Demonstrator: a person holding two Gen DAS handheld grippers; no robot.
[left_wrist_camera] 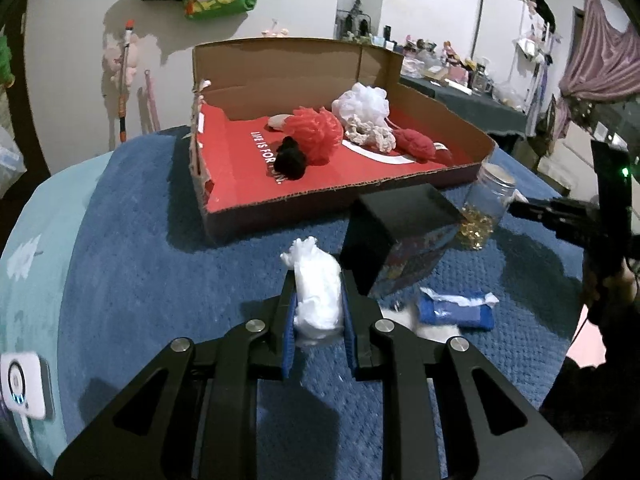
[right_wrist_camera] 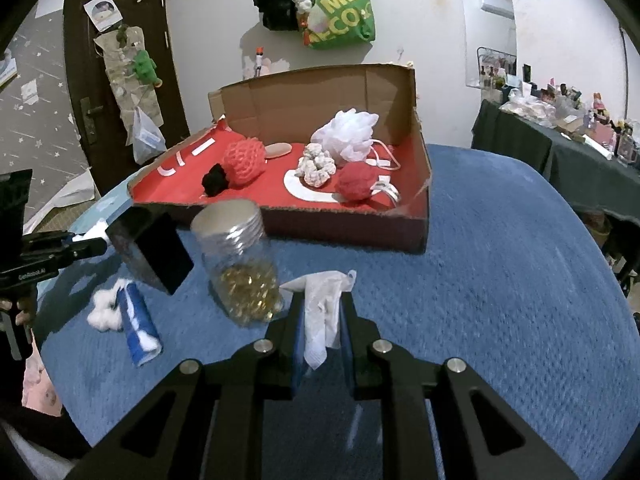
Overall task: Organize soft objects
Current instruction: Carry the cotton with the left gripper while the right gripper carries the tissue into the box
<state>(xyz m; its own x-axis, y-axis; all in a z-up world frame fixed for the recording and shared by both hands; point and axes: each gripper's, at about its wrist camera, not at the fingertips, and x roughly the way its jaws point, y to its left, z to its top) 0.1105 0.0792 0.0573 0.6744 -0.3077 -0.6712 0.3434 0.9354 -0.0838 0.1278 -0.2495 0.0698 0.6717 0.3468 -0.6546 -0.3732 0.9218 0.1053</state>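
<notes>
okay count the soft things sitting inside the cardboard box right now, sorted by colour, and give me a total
Inside the cardboard box:
Red: 2, mesh pouf and red ball
White: 1, white pouf
Cream: 1, knitted scrunchie
Black: 1, fuzzy piece
Total: 5
A flat beige item behind the mesh pouf is too unclear to count.

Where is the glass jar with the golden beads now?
The jar stands on the blue blanket, just in front of the cardboard box, between the black box and the right gripper.
</notes>
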